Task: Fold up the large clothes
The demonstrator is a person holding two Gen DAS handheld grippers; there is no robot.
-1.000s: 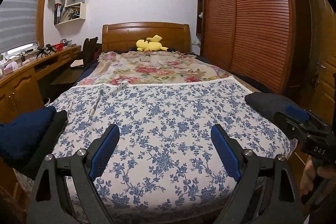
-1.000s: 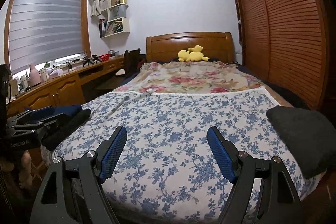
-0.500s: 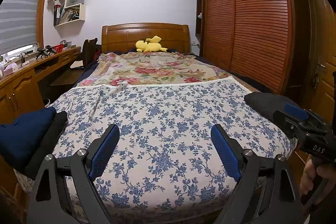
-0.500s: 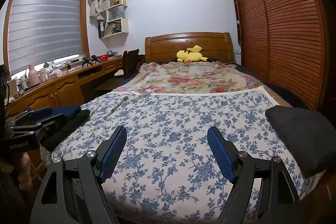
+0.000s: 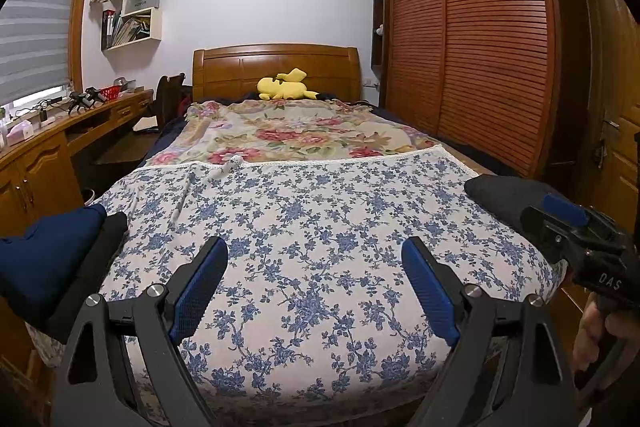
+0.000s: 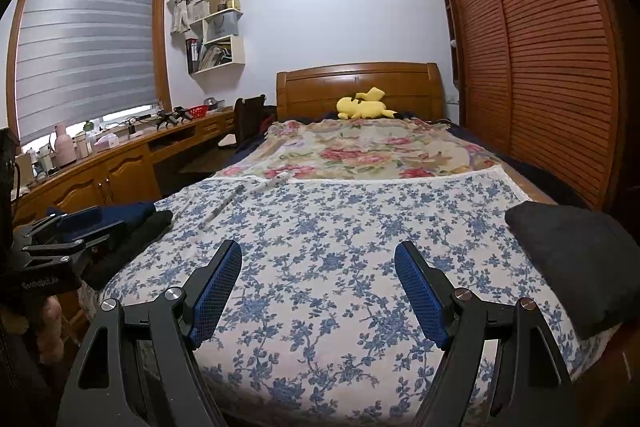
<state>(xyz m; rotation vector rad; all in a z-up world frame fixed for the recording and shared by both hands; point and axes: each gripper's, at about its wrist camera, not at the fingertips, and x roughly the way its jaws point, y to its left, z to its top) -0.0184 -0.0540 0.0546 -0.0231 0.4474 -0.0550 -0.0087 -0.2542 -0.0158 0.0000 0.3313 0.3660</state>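
From the left wrist, the left claw [image 5: 314, 285] gapes wide and empty over a blue-flowered cloth [image 5: 312, 227] spread flat on the bed [image 5: 276, 67]. From the right wrist, the right claw [image 6: 318, 287] hangs parted, holding nothing, a folded dark garment [image 6: 576, 259] on the bed's right edge.

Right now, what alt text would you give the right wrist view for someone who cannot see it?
Two open black jaws with blue pads, the right gripper, hover over a blue-flowered cloth spread on a bed. A dark folded garment lies at its right edge, navy and black folded clothes at its left, and a yellow plush toy sits by the headboard.
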